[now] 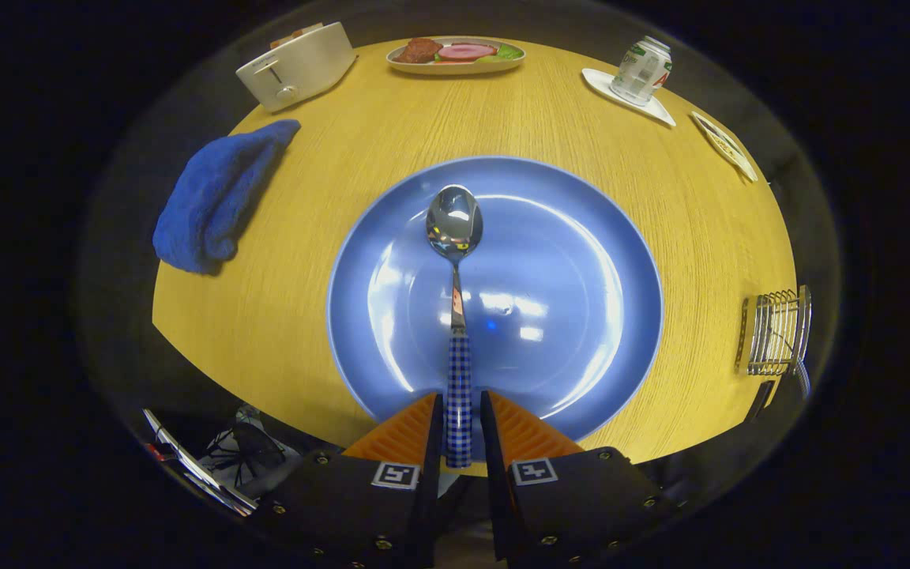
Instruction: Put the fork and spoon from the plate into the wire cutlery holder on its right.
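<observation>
A spoon with a shiny bowl and a blue checked handle points straight ahead over the big blue plate. Its handle runs back between my fingers, and my gripper is shut on it at the plate's near rim. The wire cutlery holder stands on the wooden table to the right of the plate, well off to the side of my fingers. A dark, slim piece sticks out at the holder's near end; I cannot tell what it is.
A blue cloth lies left of the plate. Beyond it stands a white toaster. At the far side are a dish of food, a can on a white coaster and a small dish.
</observation>
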